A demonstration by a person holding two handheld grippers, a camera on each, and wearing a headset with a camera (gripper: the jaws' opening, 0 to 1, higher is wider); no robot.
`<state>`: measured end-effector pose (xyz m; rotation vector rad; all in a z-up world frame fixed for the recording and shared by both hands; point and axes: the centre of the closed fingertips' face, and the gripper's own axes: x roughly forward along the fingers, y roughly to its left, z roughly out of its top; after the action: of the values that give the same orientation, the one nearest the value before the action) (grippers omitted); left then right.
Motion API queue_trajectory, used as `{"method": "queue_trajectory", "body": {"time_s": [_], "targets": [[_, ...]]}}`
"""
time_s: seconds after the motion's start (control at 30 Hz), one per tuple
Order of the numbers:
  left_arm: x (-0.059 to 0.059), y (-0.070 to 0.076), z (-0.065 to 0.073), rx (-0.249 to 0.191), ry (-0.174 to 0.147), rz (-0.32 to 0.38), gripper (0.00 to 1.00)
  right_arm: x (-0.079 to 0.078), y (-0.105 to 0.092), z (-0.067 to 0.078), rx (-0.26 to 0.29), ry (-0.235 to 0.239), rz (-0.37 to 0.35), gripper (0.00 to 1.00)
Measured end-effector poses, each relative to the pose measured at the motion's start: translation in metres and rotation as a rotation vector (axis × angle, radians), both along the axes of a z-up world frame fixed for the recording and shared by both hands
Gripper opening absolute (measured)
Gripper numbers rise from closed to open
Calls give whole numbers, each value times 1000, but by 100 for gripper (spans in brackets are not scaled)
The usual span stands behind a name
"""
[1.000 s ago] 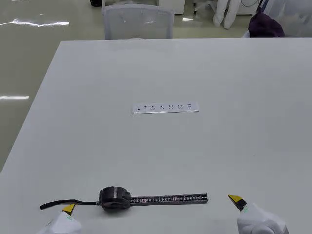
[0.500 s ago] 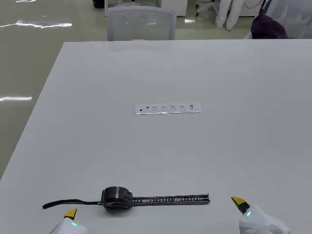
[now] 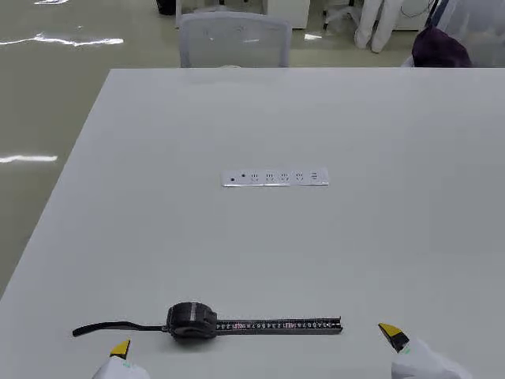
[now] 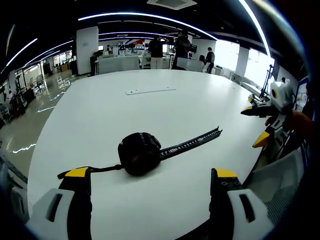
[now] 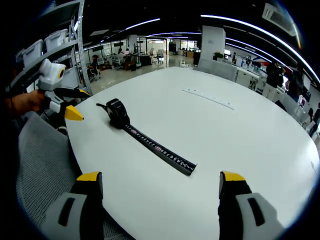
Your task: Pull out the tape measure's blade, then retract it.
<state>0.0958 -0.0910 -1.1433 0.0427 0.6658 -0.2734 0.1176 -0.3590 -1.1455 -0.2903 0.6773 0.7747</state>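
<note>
A black tape measure [image 3: 192,321] lies near the front edge of the white table [image 3: 316,118], its dark blade [image 3: 280,325] pulled out to the right and a black strap [image 3: 110,328] trailing left. In the left gripper view the tape measure [image 4: 140,153] sits just beyond my left gripper [image 4: 149,177], which is open and empty. My right gripper [image 5: 160,181] is open too, with the blade's end [image 5: 187,167] a little ahead of it. In the head view the left gripper's yellow tip [image 3: 120,348] shows below the strap, the right one's tip [image 3: 392,334] right of the blade's end.
A white power strip [image 3: 274,178] lies flat mid-table. A grey chair [image 3: 230,41] stands at the far edge. People and desks fill the room behind. Shiny floor runs along the table's left side.
Both grippers have drawn back toward the front edge. The tape measure lies as before; the view has shifted slightly.
</note>
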Motion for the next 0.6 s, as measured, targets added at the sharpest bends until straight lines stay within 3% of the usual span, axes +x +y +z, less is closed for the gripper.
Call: {"method": "queue_trajectory", "body": {"time_s": [0.6], "targets": [[11, -4, -4, -16, -38, 111, 99, 5, 0, 3, 3, -10, 18, 97]]}}
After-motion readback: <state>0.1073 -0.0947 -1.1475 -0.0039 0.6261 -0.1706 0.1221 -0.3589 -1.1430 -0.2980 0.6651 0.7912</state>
